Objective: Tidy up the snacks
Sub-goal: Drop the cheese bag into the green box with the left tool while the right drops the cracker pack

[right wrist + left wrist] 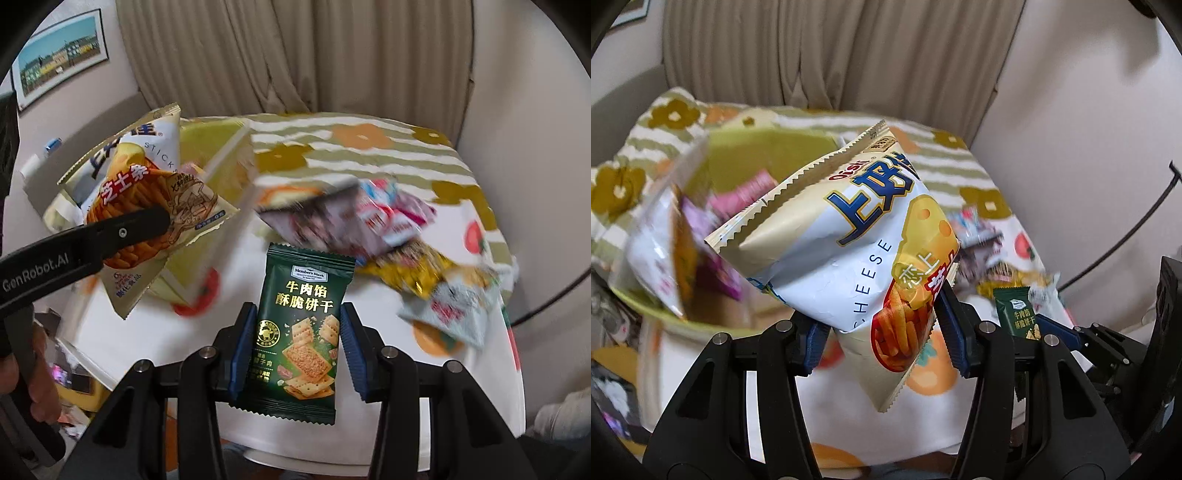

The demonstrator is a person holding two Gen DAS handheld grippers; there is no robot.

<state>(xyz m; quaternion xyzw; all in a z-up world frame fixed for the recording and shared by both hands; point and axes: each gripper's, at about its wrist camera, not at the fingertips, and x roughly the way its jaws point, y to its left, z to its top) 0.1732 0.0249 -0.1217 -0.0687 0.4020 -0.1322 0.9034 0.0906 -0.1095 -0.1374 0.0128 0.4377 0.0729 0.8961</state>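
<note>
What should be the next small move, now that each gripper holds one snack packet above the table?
Probably carry the cheese stick bag, clamped in the left gripper, over the yellow-green bin and release it there, since the bin already holds packets. The right gripper can follow with the green cracker packet.

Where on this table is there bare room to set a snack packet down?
The white tablecloth is free near the front edge, between the green box on the left and the loose snack pile on the right, below the held green cracker packet. The striped far side behind the pile also looks bare. The right side and the box are crowded.
</note>
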